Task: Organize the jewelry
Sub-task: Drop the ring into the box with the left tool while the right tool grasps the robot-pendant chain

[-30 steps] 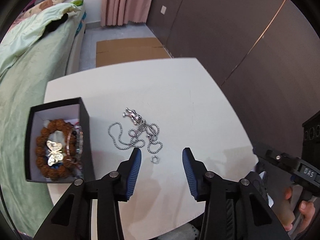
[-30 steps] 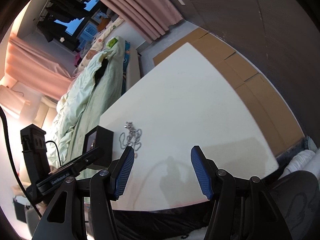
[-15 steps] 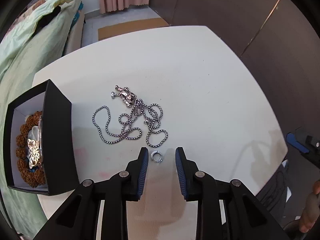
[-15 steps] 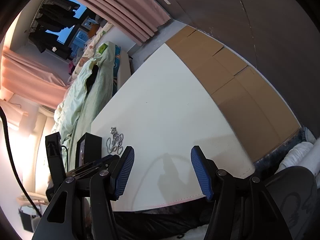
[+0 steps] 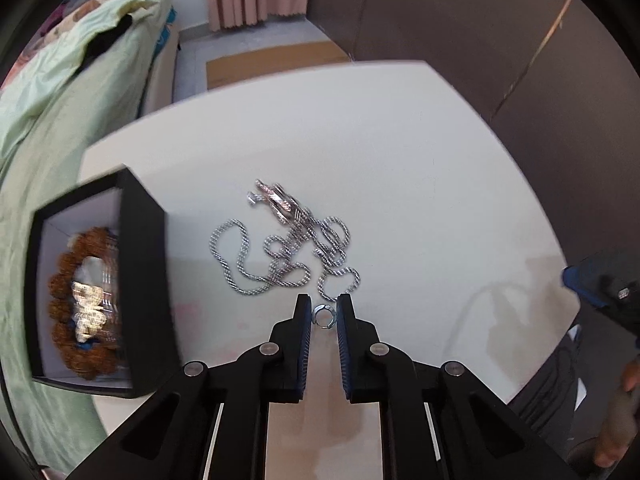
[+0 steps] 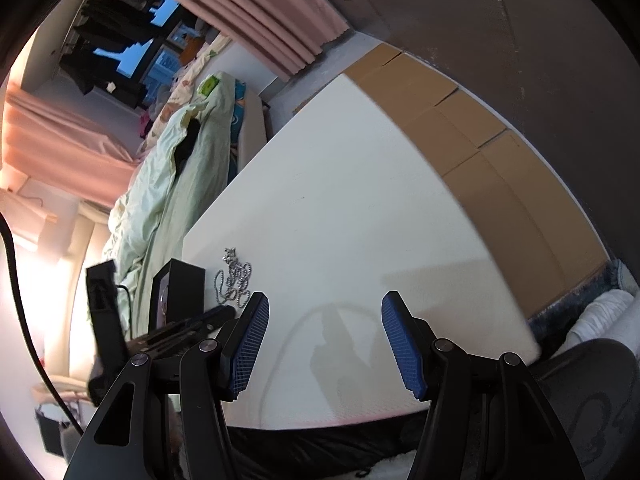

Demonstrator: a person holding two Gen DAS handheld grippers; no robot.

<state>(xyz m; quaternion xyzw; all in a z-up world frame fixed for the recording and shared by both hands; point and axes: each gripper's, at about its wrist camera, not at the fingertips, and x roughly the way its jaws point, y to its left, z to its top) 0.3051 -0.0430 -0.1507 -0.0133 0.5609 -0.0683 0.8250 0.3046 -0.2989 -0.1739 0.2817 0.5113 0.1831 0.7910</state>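
A small silver ring (image 5: 323,315) lies on the white table (image 5: 400,168), pinched between the tips of my left gripper (image 5: 324,312), whose jaws touch it on both sides. Just beyond lies a tangled silver chain necklace (image 5: 288,252) with a pendant (image 5: 276,200). A black jewelry box (image 5: 100,280) at the left holds a brown bead bracelet (image 5: 68,300) and a shiny butterfly piece (image 5: 90,300). My right gripper (image 6: 324,344) is open and empty above the table's near edge. In the right wrist view the necklace (image 6: 234,280) and the box (image 6: 176,292) show at the left.
A bed with a green cover (image 5: 48,112) runs along the table's left side. Flat cardboard (image 5: 272,60) lies on the floor beyond the table. A dark wall (image 5: 480,40) stands at the right. A dark chair (image 6: 580,400) is near the right gripper.
My left gripper has dropped toward the table and narrowed from wide open until its jaws close on the ring. The right gripper has stayed open and shifted only slightly.
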